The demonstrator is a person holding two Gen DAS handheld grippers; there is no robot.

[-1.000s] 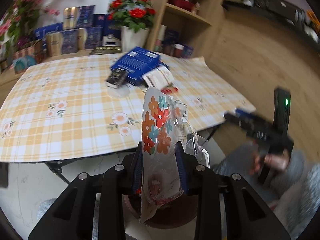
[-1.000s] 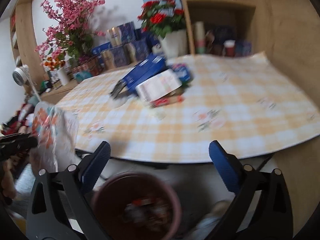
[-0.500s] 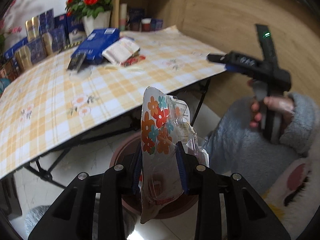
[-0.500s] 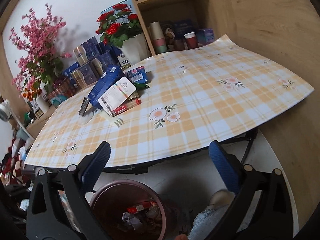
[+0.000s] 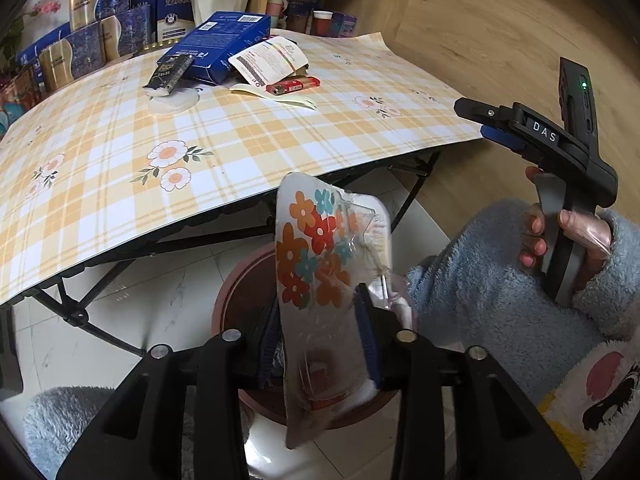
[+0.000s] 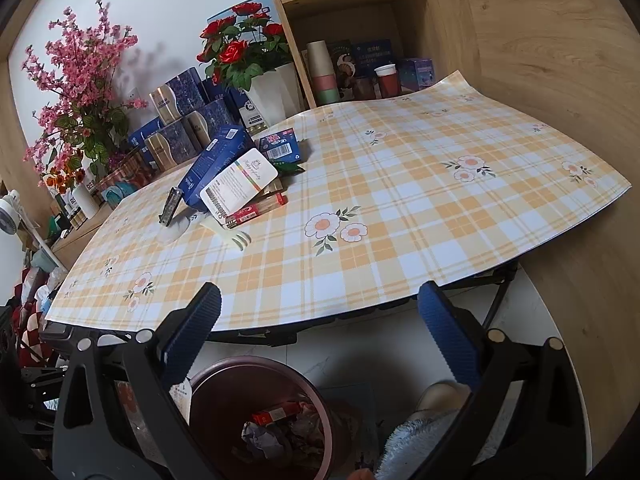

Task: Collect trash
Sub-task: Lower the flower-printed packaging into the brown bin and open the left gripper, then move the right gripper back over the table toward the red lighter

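We take the table (image 6: pixel 400 200) as our landmark; below its near edge stands the maroon bin (image 6: pixel 224 384), with open floor beside it; the flowered plastic wrapper (image 5: pixel 320 264) hangs right over that bin, between the left gripper (image 5: pixel 320 344) fingers, whose jaws have just been opening (pads barely touching, we judge); we should release fully, clear of the rim; the right gripper (image 6: pixel 316 332) stands wide and empty.

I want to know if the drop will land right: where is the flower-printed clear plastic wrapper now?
In the left wrist view, the flower-printed clear plastic wrapper stands between the left tool's blue pads, over the round maroon trash bin beside the table's edge.
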